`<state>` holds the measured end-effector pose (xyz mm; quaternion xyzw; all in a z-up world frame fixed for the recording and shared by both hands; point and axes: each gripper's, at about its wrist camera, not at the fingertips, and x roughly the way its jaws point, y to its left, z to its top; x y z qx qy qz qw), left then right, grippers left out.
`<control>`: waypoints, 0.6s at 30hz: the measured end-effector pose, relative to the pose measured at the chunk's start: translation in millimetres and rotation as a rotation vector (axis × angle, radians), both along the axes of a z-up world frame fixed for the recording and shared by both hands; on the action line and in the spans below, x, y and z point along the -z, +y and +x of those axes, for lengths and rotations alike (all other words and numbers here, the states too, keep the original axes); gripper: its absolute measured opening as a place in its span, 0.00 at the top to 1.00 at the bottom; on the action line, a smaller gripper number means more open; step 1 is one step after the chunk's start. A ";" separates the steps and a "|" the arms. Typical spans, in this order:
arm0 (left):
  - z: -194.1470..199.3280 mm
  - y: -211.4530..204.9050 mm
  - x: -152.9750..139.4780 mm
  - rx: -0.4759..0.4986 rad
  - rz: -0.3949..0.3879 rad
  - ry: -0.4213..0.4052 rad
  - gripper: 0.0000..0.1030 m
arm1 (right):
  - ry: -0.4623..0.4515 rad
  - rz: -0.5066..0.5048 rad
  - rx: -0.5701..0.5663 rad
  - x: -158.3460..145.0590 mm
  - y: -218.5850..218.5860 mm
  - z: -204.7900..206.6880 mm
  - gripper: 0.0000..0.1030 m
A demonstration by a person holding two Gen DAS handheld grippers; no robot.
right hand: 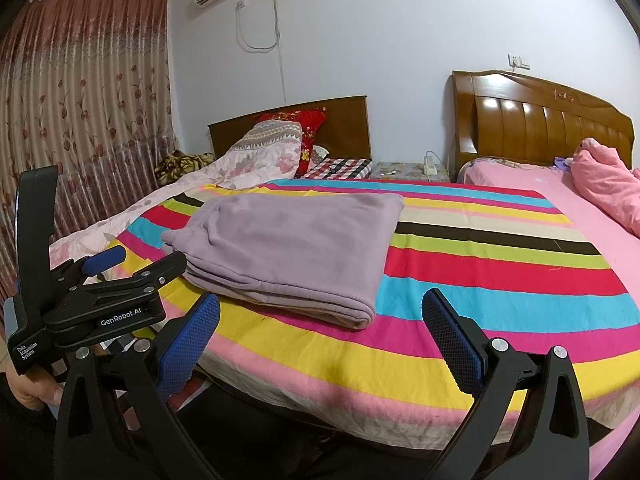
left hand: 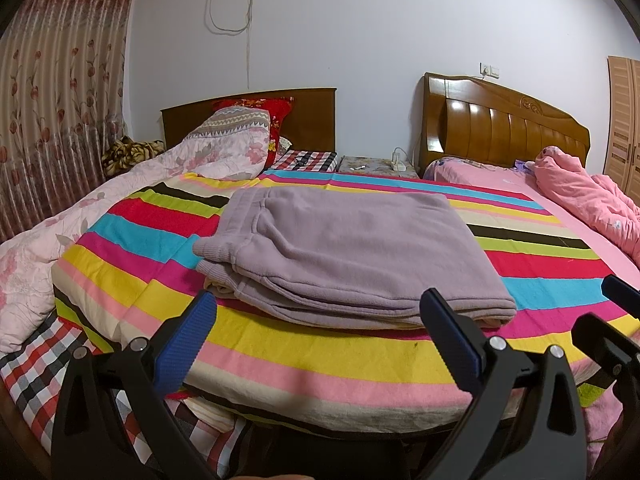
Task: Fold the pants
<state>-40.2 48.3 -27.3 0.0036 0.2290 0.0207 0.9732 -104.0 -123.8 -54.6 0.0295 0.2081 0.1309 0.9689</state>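
Observation:
The lilac fleece pants (left hand: 344,252) lie folded into a thick rectangle on the striped blanket (left hand: 320,360); they also show in the right wrist view (right hand: 292,248). My left gripper (left hand: 320,312) is open and empty, its blue pads just short of the pants' near edge. My right gripper (right hand: 322,312) is open and empty, near the pants' front right corner and above the blanket. The left gripper's body (right hand: 100,280) shows at the left of the right wrist view, and the right gripper's fingertip (left hand: 618,292) shows at the right edge of the left wrist view.
A floral quilt (left hand: 80,232) is heaped to the left, a pink duvet (left hand: 592,196) to the right. Two wooden headboards (left hand: 508,120) stand at the far wall with a small nightstand (left hand: 376,164) between them. A curtain (left hand: 52,100) hangs at left.

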 end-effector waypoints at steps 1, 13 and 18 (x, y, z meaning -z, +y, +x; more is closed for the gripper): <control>0.0 -0.1 -0.1 0.000 0.001 0.000 0.01 | 0.000 -0.001 -0.001 -0.2 -0.5 0.3 0.05; -0.7 1.4 1.0 -0.007 0.004 -0.001 0.01 | 0.004 0.005 0.002 0.5 1.2 -0.2 0.05; -1.0 1.8 1.0 -0.007 0.008 -0.004 0.01 | 0.004 0.005 0.002 0.4 1.2 -0.1 0.05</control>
